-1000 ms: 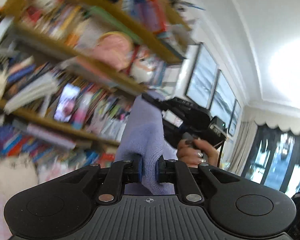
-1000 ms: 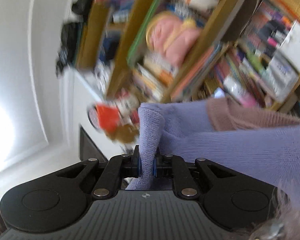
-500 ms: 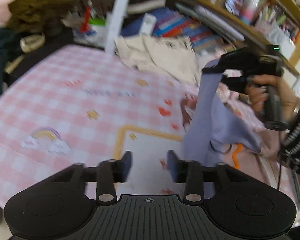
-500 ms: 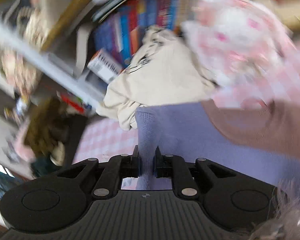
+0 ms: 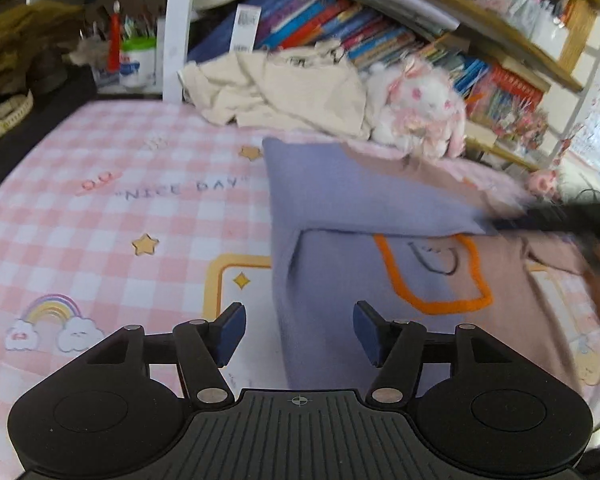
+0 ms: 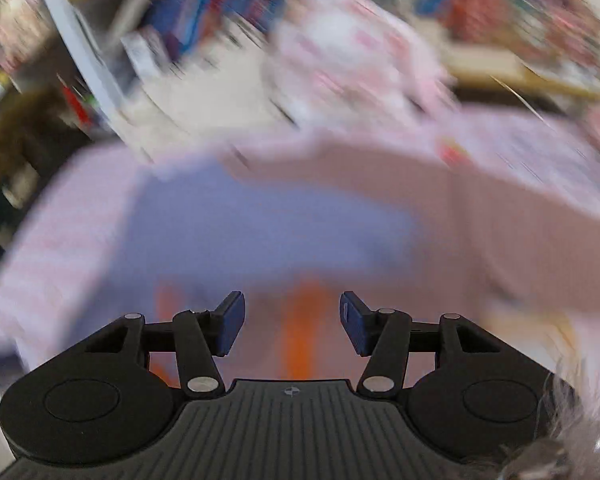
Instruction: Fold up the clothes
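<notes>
A lavender and dusty-pink knit sweater with an orange outlined patch lies on the pink checked bedspread, its upper part folded down over the body. My left gripper is open and empty, just above the sweater's near left edge. My right gripper is open and empty over the same sweater; that view is heavily blurred. The right gripper also shows as a dark blur at the right edge of the left wrist view.
A cream garment lies crumpled at the back of the bed beside a white and pink plush rabbit. Bookshelves line the wall behind. A white post and dark clutter stand at the back left.
Both grippers held the sweater up in the air, then swung down to the bed. The left let go first, then the right; both are now open and the sweater lies folded.
</notes>
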Tool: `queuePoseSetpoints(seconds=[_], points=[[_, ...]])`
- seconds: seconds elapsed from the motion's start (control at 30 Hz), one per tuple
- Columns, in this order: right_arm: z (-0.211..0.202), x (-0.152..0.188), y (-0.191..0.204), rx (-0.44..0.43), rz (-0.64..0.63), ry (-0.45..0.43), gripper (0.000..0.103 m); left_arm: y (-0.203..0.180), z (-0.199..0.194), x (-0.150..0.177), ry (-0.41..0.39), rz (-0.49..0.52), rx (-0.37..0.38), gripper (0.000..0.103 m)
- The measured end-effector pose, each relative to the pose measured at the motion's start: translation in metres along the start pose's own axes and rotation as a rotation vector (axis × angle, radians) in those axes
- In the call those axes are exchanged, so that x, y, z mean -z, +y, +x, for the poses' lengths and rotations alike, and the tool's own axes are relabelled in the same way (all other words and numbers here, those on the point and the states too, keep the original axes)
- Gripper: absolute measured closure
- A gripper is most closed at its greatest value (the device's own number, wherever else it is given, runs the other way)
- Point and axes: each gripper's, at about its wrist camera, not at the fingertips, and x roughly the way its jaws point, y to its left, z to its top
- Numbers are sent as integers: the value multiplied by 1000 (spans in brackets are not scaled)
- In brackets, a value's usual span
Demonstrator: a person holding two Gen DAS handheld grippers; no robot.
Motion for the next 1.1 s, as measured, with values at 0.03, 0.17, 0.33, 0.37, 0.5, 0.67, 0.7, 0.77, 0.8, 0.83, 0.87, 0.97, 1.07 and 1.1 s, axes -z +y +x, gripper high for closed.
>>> queuePoseSetpoints(seconds=[0.03, 0.17, 0.33, 0.37, 0.5, 0.67, 0.7, 0.77, 0.8, 0.83, 0.87, 0.97, 1.07, 1.1], points=[[-9, 18, -10, 38, -8, 14, 52, 0, 9, 0, 12, -1, -10, 43], [-39, 73, -27, 137, -46, 28, 53, -2, 40, 0, 72, -7, -39, 44], [-50, 106, -26, 232, -74, 35, 57, -1, 53, -2, 87, -63, -37, 63], [-51, 109, -26, 238, -68, 35, 57, 0, 53, -2, 82, -76, -30, 93], [-56, 114, -34, 236, -42, 46, 72, -15, 46, -4, 57, 44, -15, 99], [-51, 104, -34, 207, -71, 68, 87, 3, 36, -5, 46, 90, -87, 98], [-49, 102, -30, 197, -85, 69, 87, 3, 40, -3, 65, 136, -107, 96], [-46, 100, -18, 174, -116, 82, 88, -3, 42, -1, 79, 255, -149, 90], [-47, 101, -14, 169, -134, 88, 88, -6, 41, -2, 85, 301, -165, 88], [-48, 104, -10, 171, -147, 90, 88, -8, 37, -5, 87, 327, -180, 85], [-50, 107, -8, 178, -157, 90, 88, -12, 30, -10, 68, 343, -199, 85], [-56, 115, -5, 196, -171, 96, 88, -38, 12, -23, -45, 395, -162, 71], [-58, 117, 1, 208, -206, 102, 88, -82, 17, -36, -78, 487, -11, 61], [-58, 116, 0, 212, -205, 99, 87, -100, 25, -38, -75, 523, 29, 61]])
